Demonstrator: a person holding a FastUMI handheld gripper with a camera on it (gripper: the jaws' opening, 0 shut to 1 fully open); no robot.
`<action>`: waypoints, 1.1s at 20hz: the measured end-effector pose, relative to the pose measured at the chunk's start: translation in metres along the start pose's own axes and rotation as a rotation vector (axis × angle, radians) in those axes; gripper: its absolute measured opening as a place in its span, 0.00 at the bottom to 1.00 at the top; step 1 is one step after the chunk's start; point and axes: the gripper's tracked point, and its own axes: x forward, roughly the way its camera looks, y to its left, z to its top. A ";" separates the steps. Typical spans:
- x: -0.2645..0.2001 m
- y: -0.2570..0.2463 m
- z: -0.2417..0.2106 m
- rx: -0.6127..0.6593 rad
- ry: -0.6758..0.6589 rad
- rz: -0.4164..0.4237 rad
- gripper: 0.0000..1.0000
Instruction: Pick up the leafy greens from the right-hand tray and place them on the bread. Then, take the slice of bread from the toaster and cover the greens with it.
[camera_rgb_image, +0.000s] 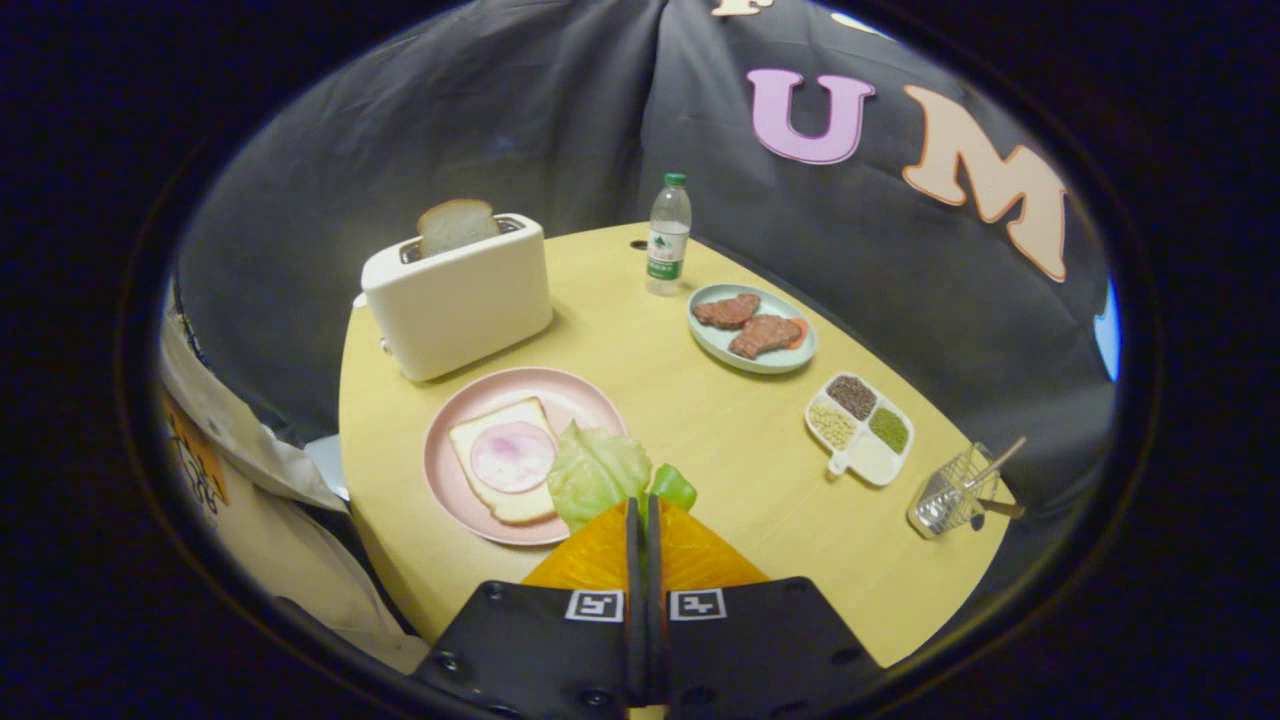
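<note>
My gripper (641, 503) is shut on the leafy greens (597, 468), its orange fingers (600, 555) nearly touching. The pale green leaves stick out just ahead of the fingertips and hang over the right rim of the pink plate (470, 400). On that plate lies a slice of bread (478, 440) with a round pink slice of ham (512, 455) on top, just left of the greens. Farther back on the left stands a white toaster (458, 298) with a slice of bread (456, 225) poking up out of its slot.
A water bottle (668, 236) stands at the back of the round yellow table (720, 440). To the right are a blue plate with two meat patties (752, 328), a divided white tray of beans (862, 427) and a wire basket (950, 495). A person's sleeve (240, 470) is at the left.
</note>
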 end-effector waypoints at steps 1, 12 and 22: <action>0.004 0.009 0.007 -0.007 -0.010 0.020 0.03; 0.052 0.044 0.005 -0.101 0.072 0.054 0.26; 0.069 0.035 -0.068 0.018 0.189 0.026 0.82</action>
